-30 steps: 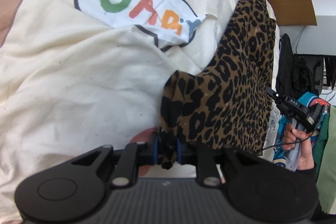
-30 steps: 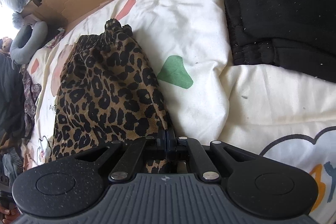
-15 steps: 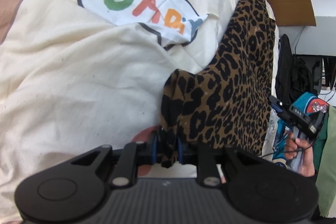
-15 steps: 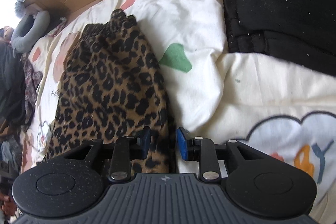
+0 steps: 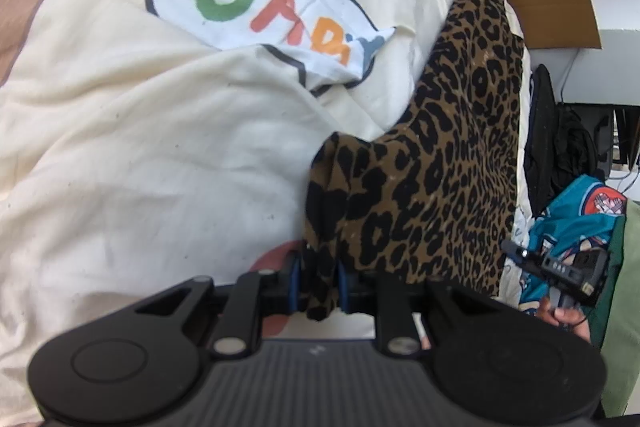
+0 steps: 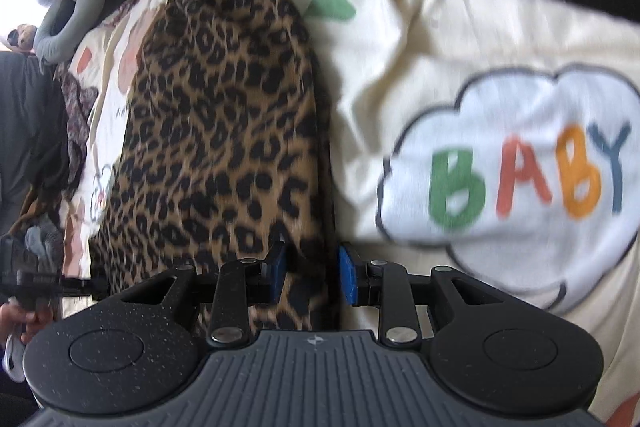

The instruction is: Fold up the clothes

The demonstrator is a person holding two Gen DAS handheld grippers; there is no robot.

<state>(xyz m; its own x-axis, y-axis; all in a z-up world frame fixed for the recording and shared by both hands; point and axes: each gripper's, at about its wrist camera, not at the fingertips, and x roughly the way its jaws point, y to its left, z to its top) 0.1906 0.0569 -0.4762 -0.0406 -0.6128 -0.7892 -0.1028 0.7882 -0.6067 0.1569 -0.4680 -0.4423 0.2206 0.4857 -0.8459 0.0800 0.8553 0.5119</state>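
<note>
Cream bedding (image 6: 420, 39) printed with a "BABY" cloud (image 6: 516, 163) carries the work. Beside that cloud lies the leopard-print garment (image 6: 224, 131), already doubled into a long narrow strip. The left gripper (image 5: 316, 285) pinches its near corner; the right gripper (image 6: 310, 273) stands part open, fabric loose between its pads. At least one crosswise fold seems left.

Soft matt leopard-print cloth garment (image 5: 448, 187) on a creased cream cotton bedsheet (image 5: 140, 167); matt black plastic tongs (image 6: 312, 271), ribbed grey housing.
</note>
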